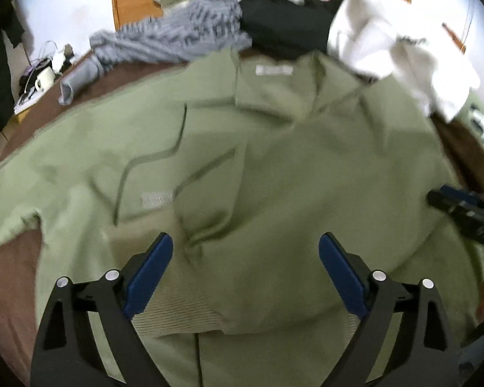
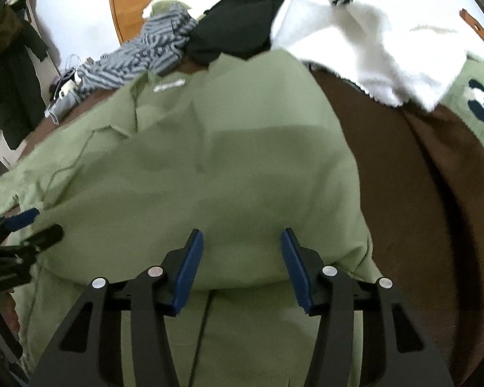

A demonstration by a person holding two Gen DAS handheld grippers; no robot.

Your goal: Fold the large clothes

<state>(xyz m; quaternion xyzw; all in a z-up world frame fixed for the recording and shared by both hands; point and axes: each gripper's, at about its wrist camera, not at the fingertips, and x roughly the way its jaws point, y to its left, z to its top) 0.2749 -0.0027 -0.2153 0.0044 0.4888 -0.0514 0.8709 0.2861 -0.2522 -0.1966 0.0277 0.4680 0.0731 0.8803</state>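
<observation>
My left gripper [image 1: 246, 251] gapes wide and my right gripper [image 2: 242, 251] half-open, both empty above the soft, limp olive-green cotton jacket [image 1: 274, 161] spread on the brown bedcover [image 2: 419, 193]; I'd pinch its thicker ribbed hem [image 1: 177, 316].

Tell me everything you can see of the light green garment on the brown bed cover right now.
The light green garment looks like soft, matte knit, with a collar and white neck label at its far end, a small pale chest mark, dark seam lines and a ribbed hem nearest the cameras. It lies mostly flat but wrinkled on the brown bed cover, its lower part apparently folded over. Piled clothes sit beyond the collar. Both grippers stand open over the hem; contact is unclear.
</observation>
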